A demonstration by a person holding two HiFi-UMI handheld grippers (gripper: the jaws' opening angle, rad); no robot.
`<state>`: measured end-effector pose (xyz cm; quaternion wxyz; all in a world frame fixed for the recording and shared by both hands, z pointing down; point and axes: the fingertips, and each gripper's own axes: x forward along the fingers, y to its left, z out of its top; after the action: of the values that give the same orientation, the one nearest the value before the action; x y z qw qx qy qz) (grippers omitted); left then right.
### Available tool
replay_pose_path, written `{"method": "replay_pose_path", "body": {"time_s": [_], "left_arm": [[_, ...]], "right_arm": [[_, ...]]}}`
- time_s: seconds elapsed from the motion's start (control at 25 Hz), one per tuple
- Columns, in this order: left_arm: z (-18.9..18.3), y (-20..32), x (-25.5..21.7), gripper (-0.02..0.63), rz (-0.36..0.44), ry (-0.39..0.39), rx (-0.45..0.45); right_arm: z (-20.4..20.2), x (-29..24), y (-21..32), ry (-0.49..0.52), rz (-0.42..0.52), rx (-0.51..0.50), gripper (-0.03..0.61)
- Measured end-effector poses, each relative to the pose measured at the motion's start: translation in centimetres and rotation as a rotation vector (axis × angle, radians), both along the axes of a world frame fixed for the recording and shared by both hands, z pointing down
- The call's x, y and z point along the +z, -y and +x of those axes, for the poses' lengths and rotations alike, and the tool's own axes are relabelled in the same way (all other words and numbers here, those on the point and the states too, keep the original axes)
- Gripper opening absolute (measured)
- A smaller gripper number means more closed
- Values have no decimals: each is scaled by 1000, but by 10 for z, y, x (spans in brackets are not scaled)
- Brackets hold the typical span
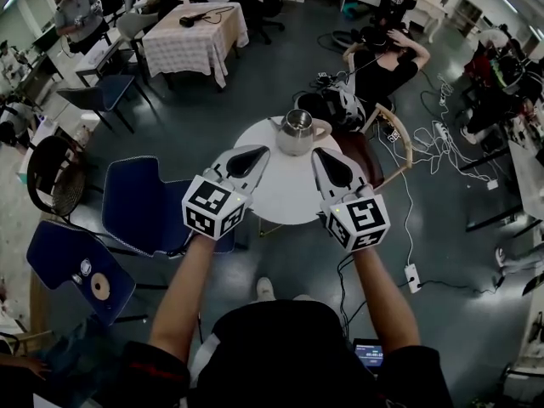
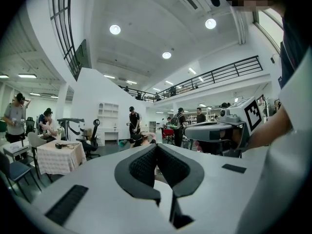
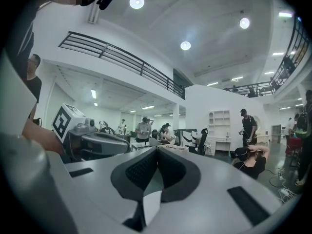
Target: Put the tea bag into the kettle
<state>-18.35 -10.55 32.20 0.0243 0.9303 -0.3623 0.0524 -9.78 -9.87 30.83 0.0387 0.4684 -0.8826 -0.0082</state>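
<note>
steel kettle on round table untouched, no tea bag seen; my left gripper, right gripper both pressed together, empty.

- Kettle: polished metal, bright and mirror-like, with light glinting off its rounded body.
- Table: smooth white top with a dull, even finish.
- Left gripper and right gripper: smooth pale-grey plastic shells, matt, with no shine.
- Pads lining the jaws: black, finely ridged and dull, rubber-like.
- Marker cube: flat white faces with black printed squares, matt.
- Chair: blue cloth seat, soft and dull.
- Tablecloth: pale checked cloth, hanging in loose folds.
- Floor: dark and smooth, with a faint sheen.
</note>
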Motion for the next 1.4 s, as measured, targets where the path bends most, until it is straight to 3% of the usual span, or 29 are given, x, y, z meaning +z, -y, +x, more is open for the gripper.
{"method": "replay_pose_path", "body": {"time_s": [0.56, 1.4], "left_arm": [[43, -59, -21, 15, 54, -26, -43], [112, -154, -40, 15, 51, -45, -78]], "right_arm": [[34, -15, -58, 21, 35, -62, 17], [104, -32, -150, 32, 52, -81, 17]]}}
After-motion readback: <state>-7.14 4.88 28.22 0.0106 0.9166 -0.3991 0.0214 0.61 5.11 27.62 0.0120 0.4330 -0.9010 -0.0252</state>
